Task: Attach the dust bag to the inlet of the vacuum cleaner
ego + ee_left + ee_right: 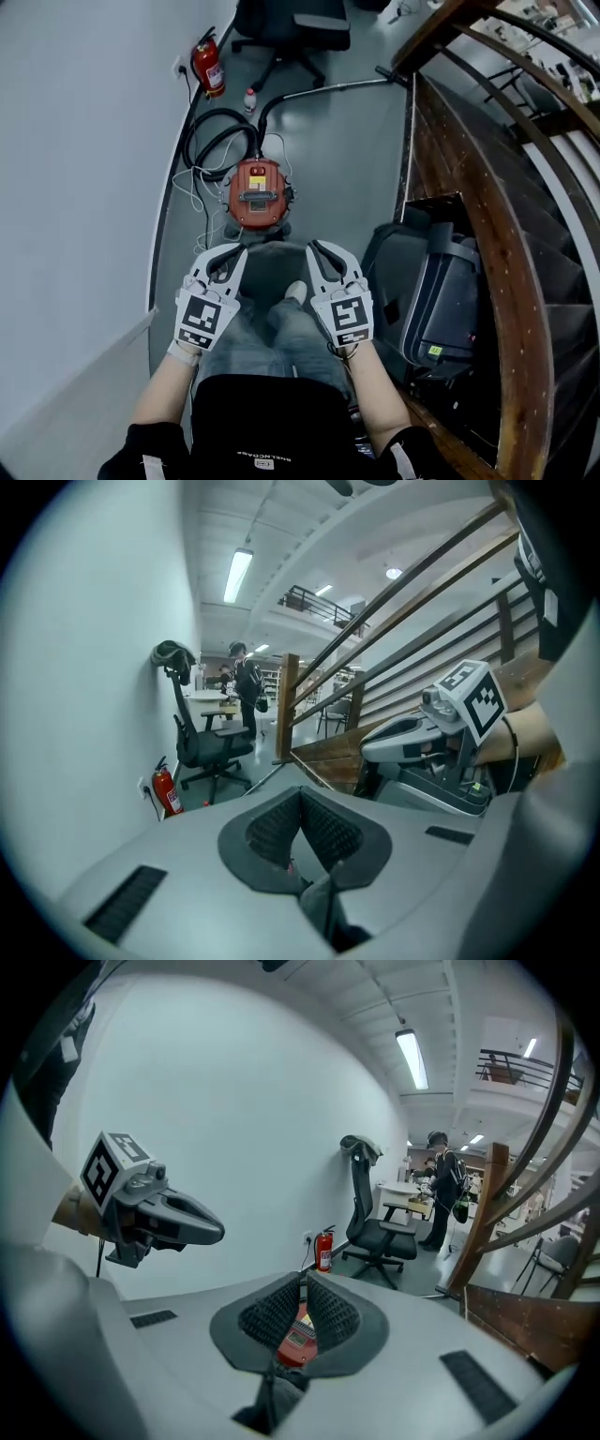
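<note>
The red vacuum cleaner [255,192] stands on the grey floor ahead of my feet, its black hose [217,136] coiled behind it. In the right gripper view a strip of the red vacuum cleaner [298,1340] shows below the closed pads. A grey shape [246,230] lies against the vacuum's near side; I cannot tell what it is. No dust bag is clearly in view. My left gripper [228,255] and right gripper [321,251] are raised side by side high above the floor, both shut and empty. Each also shows in its own view: left gripper [301,794], right gripper [302,1281].
A white wall runs along the left. A fire extinguisher [208,66], a small bottle [249,99] and an office chair [291,28] are beyond the vacuum. A wooden stair railing [487,187] and a grey machine [436,295] close off the right. A person [246,682] stands far off.
</note>
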The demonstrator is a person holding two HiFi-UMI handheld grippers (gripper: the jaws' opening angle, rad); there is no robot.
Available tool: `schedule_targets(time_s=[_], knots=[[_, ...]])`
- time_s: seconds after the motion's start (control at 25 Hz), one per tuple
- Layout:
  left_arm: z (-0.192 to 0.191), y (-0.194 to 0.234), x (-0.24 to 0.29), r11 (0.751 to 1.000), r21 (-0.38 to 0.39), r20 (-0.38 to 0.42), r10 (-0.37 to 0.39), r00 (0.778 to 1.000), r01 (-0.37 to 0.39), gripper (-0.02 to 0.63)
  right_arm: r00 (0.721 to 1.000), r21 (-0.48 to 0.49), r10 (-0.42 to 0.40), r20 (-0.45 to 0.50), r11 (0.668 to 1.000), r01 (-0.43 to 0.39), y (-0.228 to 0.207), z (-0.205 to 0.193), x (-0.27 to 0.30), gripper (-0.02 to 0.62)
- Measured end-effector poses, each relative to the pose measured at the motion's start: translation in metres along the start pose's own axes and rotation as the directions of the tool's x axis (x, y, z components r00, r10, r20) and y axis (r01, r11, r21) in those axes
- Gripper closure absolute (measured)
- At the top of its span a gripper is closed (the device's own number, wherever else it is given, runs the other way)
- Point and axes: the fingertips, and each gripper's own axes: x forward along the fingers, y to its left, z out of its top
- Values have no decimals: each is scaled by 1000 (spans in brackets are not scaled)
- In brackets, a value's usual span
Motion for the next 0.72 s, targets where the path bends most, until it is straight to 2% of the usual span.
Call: schedule_targets(time_s=[0.36,0.52,0.72], knots=[[104,-30,-59,997,73,62,-11,998,6,591,996,19,-28,84,999,27,10,94,-85,554],[138,-48,-74,995,98,98,-28,995,18,590,989,4,-52,136,999,52,4,121,-116,554],[169,-65,-83,994,104,135,-51,989,37,589,981,111,-34,189,994,13,-3,139,-137,554]])
